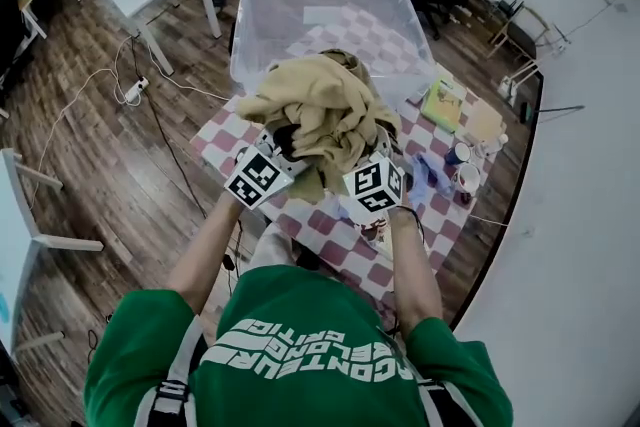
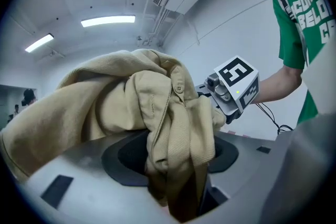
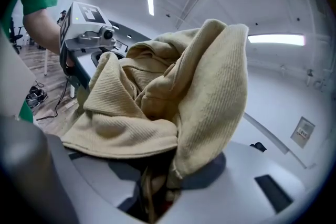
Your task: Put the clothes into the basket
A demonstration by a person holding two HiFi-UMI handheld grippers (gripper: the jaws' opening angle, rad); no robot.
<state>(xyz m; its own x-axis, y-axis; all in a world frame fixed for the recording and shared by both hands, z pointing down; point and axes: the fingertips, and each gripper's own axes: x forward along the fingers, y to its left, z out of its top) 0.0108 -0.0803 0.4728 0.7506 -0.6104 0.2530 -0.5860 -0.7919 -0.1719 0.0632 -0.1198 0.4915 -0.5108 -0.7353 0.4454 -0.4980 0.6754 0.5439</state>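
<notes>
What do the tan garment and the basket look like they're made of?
Garment: soft matte cloth, probably cotton corduroy or rib knit; fine ridges show, plus a button. Basket: translucent, slightly glossy plastic, likely; the checked cloth shows through its walls.

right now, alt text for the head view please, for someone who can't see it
A person in a green shirt holds a bunched tan garment above a checked table, with the left gripper and right gripper both clamped on it. A clear basket stands just beyond the garment.
</notes>
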